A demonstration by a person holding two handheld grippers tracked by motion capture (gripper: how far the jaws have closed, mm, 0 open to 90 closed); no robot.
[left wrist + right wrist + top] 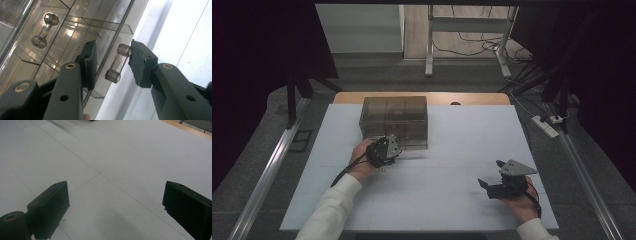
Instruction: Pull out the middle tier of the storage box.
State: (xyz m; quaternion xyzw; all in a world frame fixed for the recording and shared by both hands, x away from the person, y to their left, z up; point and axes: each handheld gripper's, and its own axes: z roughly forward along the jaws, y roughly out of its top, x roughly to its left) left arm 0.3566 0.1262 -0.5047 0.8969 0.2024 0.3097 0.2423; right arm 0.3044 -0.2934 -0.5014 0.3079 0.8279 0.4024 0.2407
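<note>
While the left tool (112, 63) is held up against the front of the clear drawer box (395, 121), its jaws are spread, and the drawer handle (118, 63) is seen between them, just touching the pad on one side and clear of the other. The handle's long axis is seen running slantwise across the gap, one knob nearer the tool, one farther off. Well apart, the right tool (490, 176) is held wide open and empty above the tabletop (452, 195). A squeeze by the left looks needed.
</note>
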